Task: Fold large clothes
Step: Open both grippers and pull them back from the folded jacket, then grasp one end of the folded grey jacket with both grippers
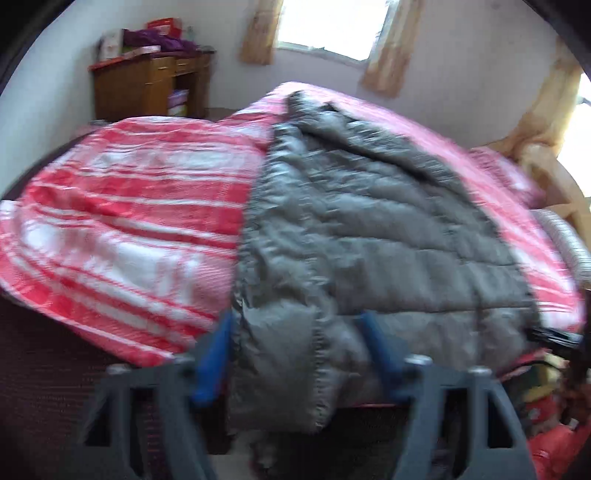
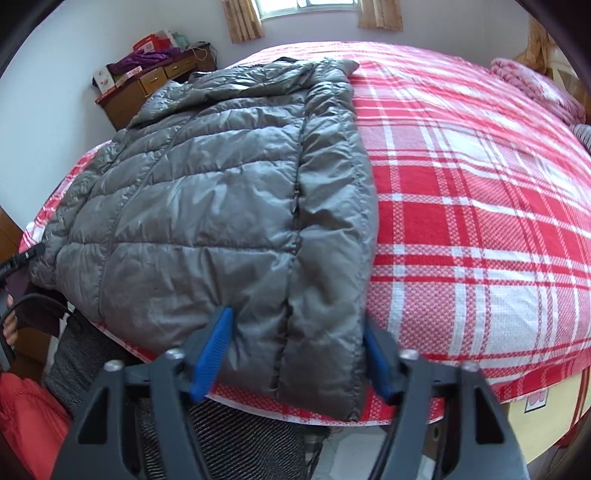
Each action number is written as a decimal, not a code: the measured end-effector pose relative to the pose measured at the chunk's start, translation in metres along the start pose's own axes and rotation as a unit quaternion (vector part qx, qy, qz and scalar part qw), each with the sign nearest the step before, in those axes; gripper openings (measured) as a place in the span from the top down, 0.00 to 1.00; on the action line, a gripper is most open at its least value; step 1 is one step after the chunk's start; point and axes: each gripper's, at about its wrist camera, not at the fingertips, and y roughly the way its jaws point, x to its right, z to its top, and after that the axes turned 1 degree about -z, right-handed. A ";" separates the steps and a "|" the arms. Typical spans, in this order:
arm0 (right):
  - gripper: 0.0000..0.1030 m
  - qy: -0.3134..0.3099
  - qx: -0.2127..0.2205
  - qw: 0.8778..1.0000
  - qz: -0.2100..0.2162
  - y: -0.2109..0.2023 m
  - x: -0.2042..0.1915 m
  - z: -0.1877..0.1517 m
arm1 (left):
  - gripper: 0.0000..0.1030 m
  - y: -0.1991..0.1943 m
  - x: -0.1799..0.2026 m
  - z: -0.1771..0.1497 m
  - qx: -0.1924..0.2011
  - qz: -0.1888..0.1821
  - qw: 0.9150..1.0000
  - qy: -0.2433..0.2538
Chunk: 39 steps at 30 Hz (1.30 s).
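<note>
A grey quilted puffer jacket point(image 1: 369, 229) lies flat on a bed with a red and white plaid cover point(image 1: 122, 206); its hem hangs over the near edge. My left gripper point(image 1: 299, 350) is open, its blue pads either side of the jacket's near left hem corner. In the right wrist view the jacket point(image 2: 207, 206) lies on the left half of the plaid cover point(image 2: 480, 221). My right gripper point(image 2: 299, 350) is open, its pads straddling the jacket's near right hem corner. The left wrist view is blurred.
A wooden desk point(image 2: 147, 85) with boxes and purple cloth stands by the far wall. A window with tan curtains point(image 1: 332, 26) is behind the bed. A pink pillow point(image 2: 532, 85) lies at the far right. Red fabric point(image 2: 26, 417) lies low at the left.
</note>
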 end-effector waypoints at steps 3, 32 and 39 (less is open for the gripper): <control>0.82 0.000 -0.001 1.000 0.017 -0.002 -0.002 0.003 | 0.86 0.005 0.005 0.002 -0.011 -0.041 0.999 -0.008; 0.86 0.024 0.246 0.953 0.173 -0.183 -0.010 0.119 | 0.93 -0.088 -0.005 0.163 0.167 -0.169 0.966 -0.105; 0.86 0.087 0.246 0.954 0.144 -0.132 0.010 0.227 | 0.93 0.005 -0.023 0.246 0.144 -0.083 0.975 -0.145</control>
